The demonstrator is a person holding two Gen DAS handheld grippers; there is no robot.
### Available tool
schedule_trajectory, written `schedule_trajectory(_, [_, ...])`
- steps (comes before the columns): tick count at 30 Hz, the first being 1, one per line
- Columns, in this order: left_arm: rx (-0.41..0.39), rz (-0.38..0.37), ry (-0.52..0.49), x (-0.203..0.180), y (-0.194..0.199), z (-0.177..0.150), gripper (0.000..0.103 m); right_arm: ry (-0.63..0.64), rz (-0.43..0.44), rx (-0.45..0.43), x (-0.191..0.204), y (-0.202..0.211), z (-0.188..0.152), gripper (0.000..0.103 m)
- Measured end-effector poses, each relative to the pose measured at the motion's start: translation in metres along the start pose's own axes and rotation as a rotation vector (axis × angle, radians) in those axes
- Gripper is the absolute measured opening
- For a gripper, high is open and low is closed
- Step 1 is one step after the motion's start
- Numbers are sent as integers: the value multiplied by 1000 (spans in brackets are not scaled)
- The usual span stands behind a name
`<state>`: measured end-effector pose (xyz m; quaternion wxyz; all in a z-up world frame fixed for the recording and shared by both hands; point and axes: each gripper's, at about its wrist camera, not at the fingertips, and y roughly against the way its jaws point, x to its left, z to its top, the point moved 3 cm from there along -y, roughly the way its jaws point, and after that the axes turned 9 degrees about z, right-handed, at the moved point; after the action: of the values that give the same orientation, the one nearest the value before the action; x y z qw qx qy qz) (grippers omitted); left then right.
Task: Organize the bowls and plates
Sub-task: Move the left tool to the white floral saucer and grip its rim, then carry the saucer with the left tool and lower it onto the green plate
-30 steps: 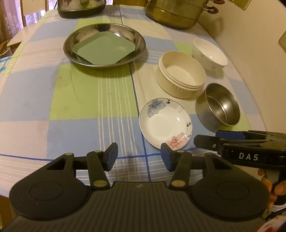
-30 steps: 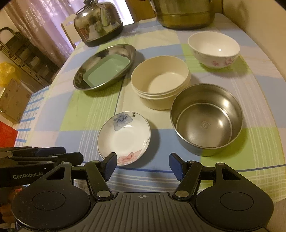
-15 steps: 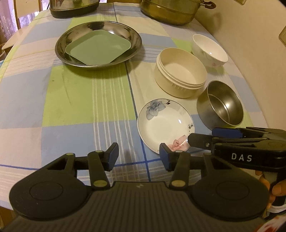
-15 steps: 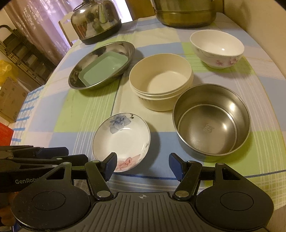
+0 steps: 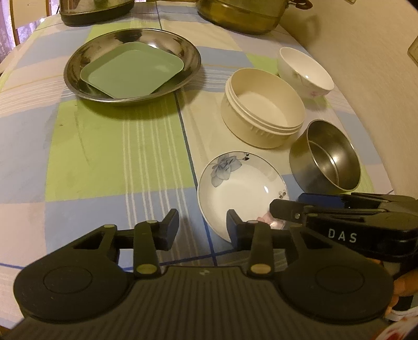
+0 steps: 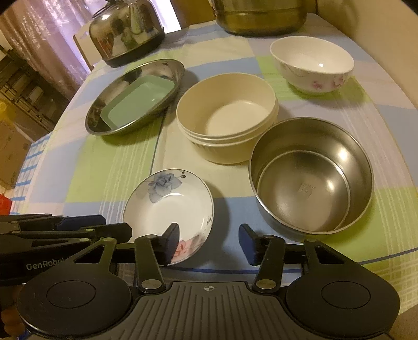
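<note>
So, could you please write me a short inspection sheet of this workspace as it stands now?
Surface: checked tablecloth, covering the table.
Job's things: green square plate inside steel dish; flowered saucer, cream bowl, steel bowl, white bowl standing separately.
Clutter: kettle, large pot at the far edge.
Grippers: left hand-held gripper and right hand-held gripper open, jaws just narrowed, nothing between them, flanking the saucer.
Cables: nothing seen.
Surroundings: wall, curtain.
</note>
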<state>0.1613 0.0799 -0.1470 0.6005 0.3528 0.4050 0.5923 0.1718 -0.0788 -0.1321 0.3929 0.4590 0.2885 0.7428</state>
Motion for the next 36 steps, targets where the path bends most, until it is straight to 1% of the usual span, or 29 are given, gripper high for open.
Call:
schedule_trajectory(2, [2, -6, -6, -1, -2, 1, 32, -1, 1, 0, 0, -2, 0, 43])
schedule_trajectory(12, [-5, -16, -20, 0, -9, 8, 26, -11, 2, 1, 1, -9, 1, 36])
schedule_trajectory(15, [-3, -21, -30, -1, -12, 9, 24, -16, -1, -2, 1, -12, 3, 32])
schedule_trajectory(17, [-2, -26, -37, -3, -14, 10, 20, -19, -5, -3, 1, -13, 3, 28])
schedule_trajectory(18, [-1, -28, -39, -3, -15, 11, 19, -20, -7, -3, 1, -13, 3, 26])
schedule_trajectory(20, [-2, -28, -42, -4, -16, 12, 17, -20, -7, -3, 0, -14, 4, 19])
schedule_trajectory(23, [-2, -28, -46, -4, -18, 12, 14, -18, -5, -3, 0, -15, 5, 14])
schedule_trajectory(29, [-6, -23, -58, -4, -18, 11, 12, -17, -14, -1, -1, -15, 5, 9])
schedule_trajectory(36, [-5, -18, -61, -3, -17, 10, 12, -4, -17, 1, 1, -14, 6, 8])
